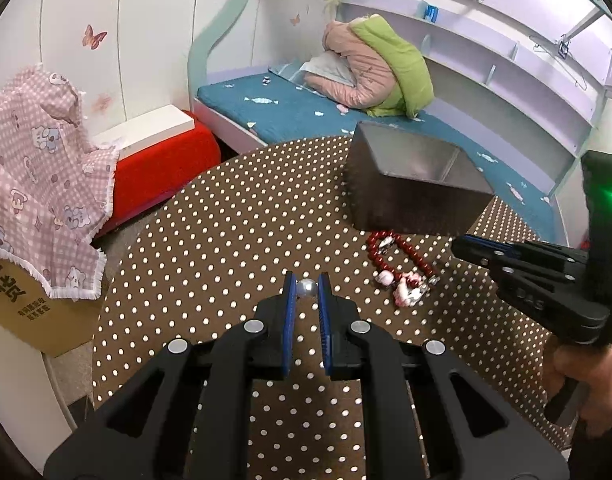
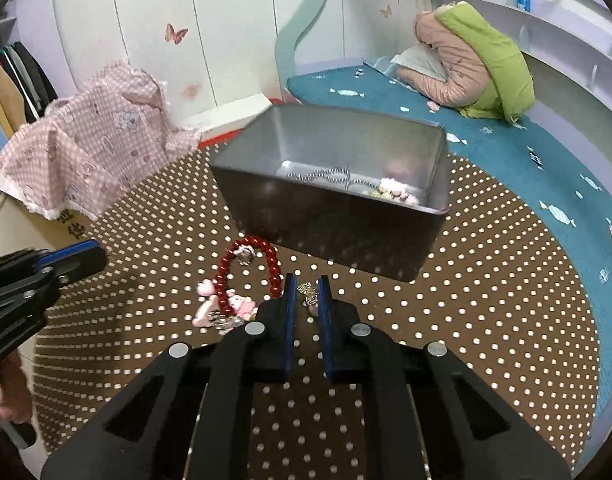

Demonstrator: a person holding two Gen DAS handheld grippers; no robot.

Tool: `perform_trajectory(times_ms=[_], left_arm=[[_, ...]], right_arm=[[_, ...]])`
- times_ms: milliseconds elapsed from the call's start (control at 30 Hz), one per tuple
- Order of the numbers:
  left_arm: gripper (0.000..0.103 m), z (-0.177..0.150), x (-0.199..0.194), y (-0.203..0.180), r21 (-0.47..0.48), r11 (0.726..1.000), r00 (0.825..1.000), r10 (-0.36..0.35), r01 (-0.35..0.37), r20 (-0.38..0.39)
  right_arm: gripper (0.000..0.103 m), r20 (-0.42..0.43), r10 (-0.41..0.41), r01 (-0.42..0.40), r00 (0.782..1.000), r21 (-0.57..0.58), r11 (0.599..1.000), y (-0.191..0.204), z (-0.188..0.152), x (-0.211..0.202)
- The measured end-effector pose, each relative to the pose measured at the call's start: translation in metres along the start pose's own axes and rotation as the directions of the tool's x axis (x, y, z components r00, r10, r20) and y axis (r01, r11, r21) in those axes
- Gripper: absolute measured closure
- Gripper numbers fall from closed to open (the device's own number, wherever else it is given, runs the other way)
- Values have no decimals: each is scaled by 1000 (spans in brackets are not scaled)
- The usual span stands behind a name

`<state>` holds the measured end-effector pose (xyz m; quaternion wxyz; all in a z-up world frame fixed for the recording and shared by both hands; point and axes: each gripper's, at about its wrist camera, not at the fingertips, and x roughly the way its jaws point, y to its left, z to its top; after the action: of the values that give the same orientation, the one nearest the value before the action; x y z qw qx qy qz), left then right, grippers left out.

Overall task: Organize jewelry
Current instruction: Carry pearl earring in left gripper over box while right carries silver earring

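Silver pearl [image 1: 307, 288] in left gripper [image 1: 306, 294] jaws

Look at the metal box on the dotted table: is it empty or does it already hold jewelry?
Not empty. The right wrist view shows a silvery bead chain and pinkish pieces lying on the floor of the metal box.

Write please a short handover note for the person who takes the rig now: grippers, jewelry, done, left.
Left gripper: shut on a pearl, above the table.
Right gripper: around a small sparkly piece; grip not clear.
Done: a silver chain and a pink charm lie in the tin.
Left: pearl and sparkly piece into the tin, then the red bracelet and pink charms beside it.
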<state>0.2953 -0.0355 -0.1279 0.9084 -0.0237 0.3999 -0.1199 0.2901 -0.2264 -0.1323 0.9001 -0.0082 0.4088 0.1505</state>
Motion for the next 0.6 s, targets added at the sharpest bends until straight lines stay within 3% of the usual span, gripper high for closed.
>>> perform_trajectory(times_ms=[200, 367, 600], left_arm=[[92, 27, -18, -17, 36, 999, 998, -22, 20, 63], [92, 71, -30, -37, 76, 996, 990, -48, 38, 132], [92, 136, -15, -66, 112, 989, 985, -113, 99, 133]], right_arm=[[94, 80, 4, -2, 997, -19, 1000, 3, 25, -42], [94, 153, -10, 17, 988, -46, 999, 3, 60, -69], [94, 177, -39, 48, 984, -50, 998, -14, 105, -70]])
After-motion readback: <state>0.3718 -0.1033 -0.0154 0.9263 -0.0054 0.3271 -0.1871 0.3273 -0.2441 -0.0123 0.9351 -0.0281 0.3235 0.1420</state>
